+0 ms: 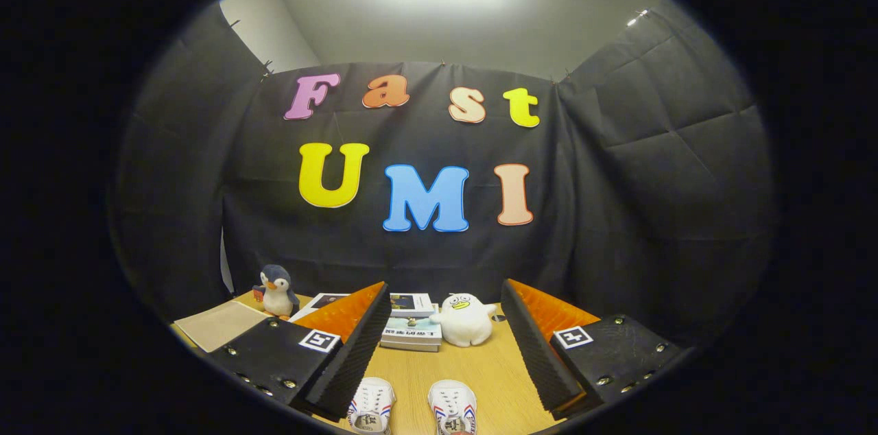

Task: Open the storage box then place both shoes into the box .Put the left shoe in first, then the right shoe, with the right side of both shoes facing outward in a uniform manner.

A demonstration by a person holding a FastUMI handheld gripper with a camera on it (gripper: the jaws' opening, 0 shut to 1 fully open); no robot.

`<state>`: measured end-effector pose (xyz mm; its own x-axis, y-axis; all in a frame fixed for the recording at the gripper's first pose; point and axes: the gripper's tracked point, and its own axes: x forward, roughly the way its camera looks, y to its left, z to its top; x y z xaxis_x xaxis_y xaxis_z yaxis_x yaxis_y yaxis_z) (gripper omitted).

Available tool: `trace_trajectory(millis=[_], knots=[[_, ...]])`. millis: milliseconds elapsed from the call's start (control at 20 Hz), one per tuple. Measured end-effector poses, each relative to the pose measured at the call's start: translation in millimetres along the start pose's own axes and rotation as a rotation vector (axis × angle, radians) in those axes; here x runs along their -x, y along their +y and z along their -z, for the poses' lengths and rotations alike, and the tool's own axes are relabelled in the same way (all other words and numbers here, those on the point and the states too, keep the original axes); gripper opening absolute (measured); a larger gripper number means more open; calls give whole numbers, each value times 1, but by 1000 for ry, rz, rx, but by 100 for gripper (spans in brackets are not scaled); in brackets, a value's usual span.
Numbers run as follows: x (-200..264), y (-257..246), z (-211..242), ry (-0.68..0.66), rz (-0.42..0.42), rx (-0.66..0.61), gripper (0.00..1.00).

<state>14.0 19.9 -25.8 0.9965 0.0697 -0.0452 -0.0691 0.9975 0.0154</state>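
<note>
Black cloth walls close off the booth on all sides, with a bright ceiling light overhead and a light wooden counter [418, 370] down below. On it, between the fingers and close under them, sit two white sneakers: the left-hand shoe [371, 406] and the right-hand shoe [453, 407], toes pointing away, side by side with a small gap. The gripper [439, 346] has its fingers spread wide apart, holding nothing, hanging above the counter and not touching either shoe.

Further back there's a stack of books [411, 332], a white plush duck [464, 319] just beside it, a plush penguin [276, 291] off to one side, and a tan sheet [218, 324] near the penguin.

What could go wrong, as I see it: the storage box isn't anywhere I can point to, so step one hasn't started and hunting for it could mean swinging across the plushies or books and knocking them over. Also the shoes look near identical from up here, so grabbing the right one first is an easy mistake. With them sitting this close, closing on one could nudge the other.

Hard to make out: the heels of both shoes are cut off, so I can't really tell which shoe is left or right. Book covers are too small to read.
</note>
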Motion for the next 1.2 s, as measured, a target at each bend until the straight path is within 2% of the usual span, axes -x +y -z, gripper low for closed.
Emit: trace_trajectory(millis=[100, 350, 850, 1200], knots=[[-2, 6, 3, 9, -20, -21, 97], [-9, 31, 24, 61, -98, -194, 98], [-1, 114, 77, 255, -367, -466, 98], [12, 162, 115, 432, -497, -675, 98]])
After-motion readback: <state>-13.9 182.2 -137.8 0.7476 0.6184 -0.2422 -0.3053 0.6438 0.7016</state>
